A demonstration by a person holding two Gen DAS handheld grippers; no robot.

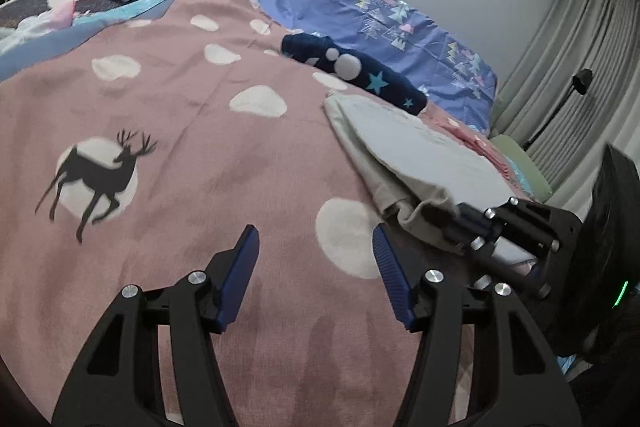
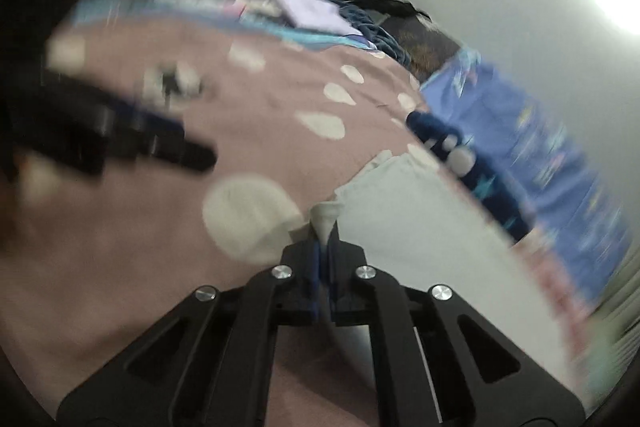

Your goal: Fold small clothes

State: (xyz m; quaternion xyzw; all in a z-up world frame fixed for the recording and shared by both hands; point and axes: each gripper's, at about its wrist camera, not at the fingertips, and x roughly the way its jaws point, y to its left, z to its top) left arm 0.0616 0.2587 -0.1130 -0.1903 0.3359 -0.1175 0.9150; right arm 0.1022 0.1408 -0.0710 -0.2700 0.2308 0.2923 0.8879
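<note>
Right gripper clamped on near corner of pale garment lying at 3 o'clock on pink blanket, left gripper jaws apart over bare blanket; thin pinch may slip, collapsing the fold.

No readable text

No words, labels, brands or numbers can be read in either view; only pictures of a deer and stars are printed on the bedding.
</note>
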